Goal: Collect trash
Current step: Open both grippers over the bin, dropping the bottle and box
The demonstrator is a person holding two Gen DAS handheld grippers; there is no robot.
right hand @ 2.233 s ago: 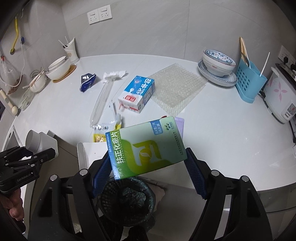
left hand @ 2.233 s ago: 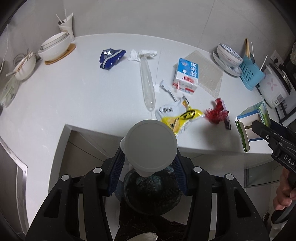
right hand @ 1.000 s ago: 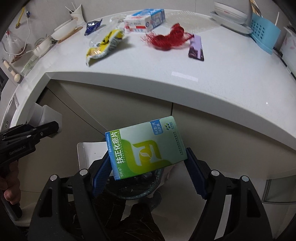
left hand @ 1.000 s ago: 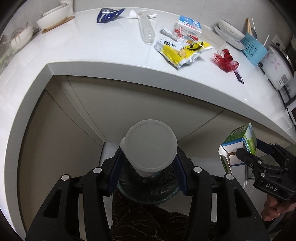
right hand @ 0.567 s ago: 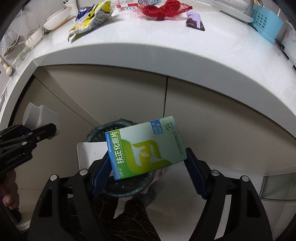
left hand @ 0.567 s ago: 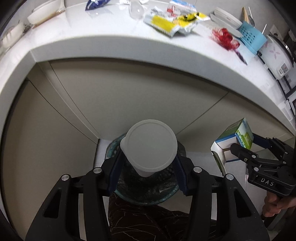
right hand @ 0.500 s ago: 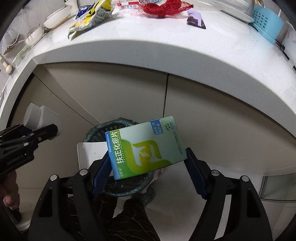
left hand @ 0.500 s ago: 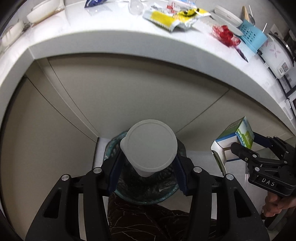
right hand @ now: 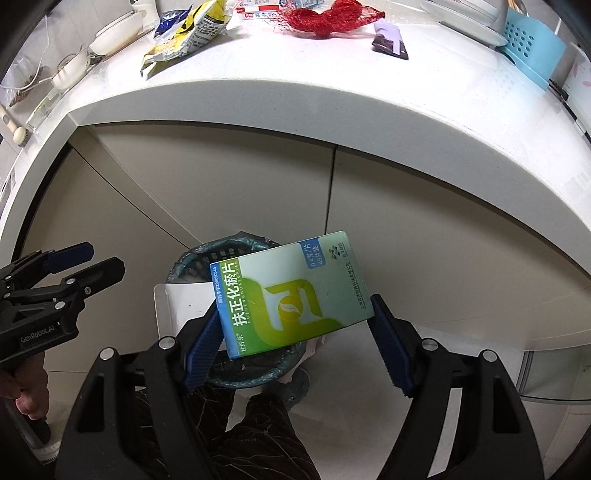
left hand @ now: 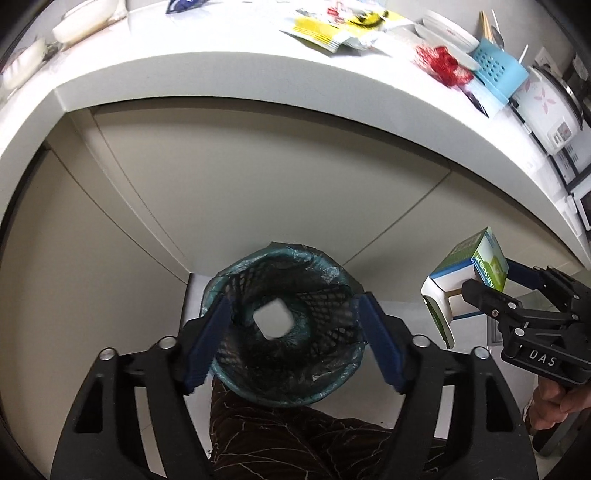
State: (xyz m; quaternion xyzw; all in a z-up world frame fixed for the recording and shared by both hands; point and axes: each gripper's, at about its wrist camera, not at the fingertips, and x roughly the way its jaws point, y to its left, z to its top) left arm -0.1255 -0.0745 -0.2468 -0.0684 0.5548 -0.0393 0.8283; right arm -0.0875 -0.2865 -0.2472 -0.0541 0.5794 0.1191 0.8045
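The left claw (left hand: 291, 328) is opening directly over the mesh wastebasket (left hand: 284, 384), nothing between its pads; a blurred white shape (left hand: 273, 317) deep in the basket is probably a cup. The right claw (right hand: 295, 332) grips a green medicine box (right hand: 291, 291) with an open flap, only partly above the basket rim. Let go from there, the box could clip the rim and tumble to the floor. More trash, including a yellow snack bag (right hand: 184, 29), waits on the table (right hand: 332, 96).
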